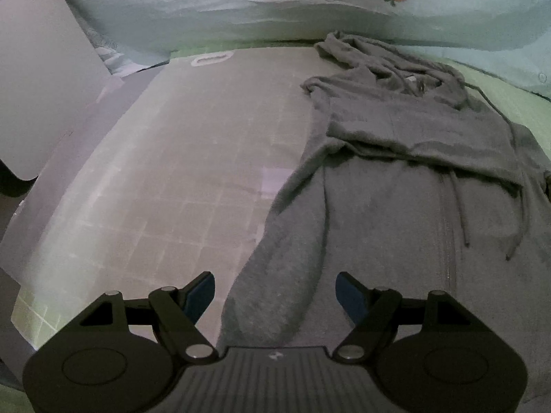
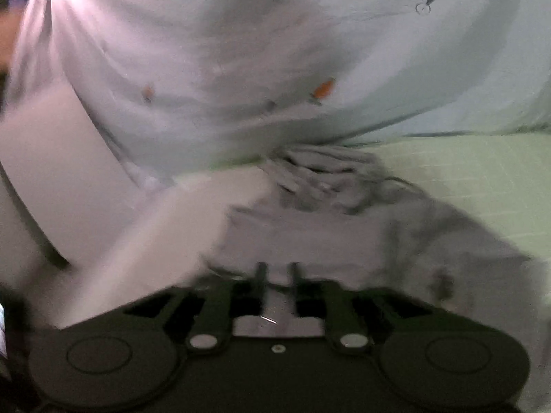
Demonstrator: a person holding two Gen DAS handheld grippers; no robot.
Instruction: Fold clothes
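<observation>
Grey hoodie lies under wide-spread left fingers; right fingers narrowly pinch its cloth.

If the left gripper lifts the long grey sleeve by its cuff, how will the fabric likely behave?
The fuzzy grey hooded sweatshirt will probably drape limply: its sleeve lies flat, and the hood is crumpled. The pile looks grippy, so slipping seems unlikely. Its thin drawstrings lie loose and would likely dangle. The left gripper is open above the sleeve.
</observation>
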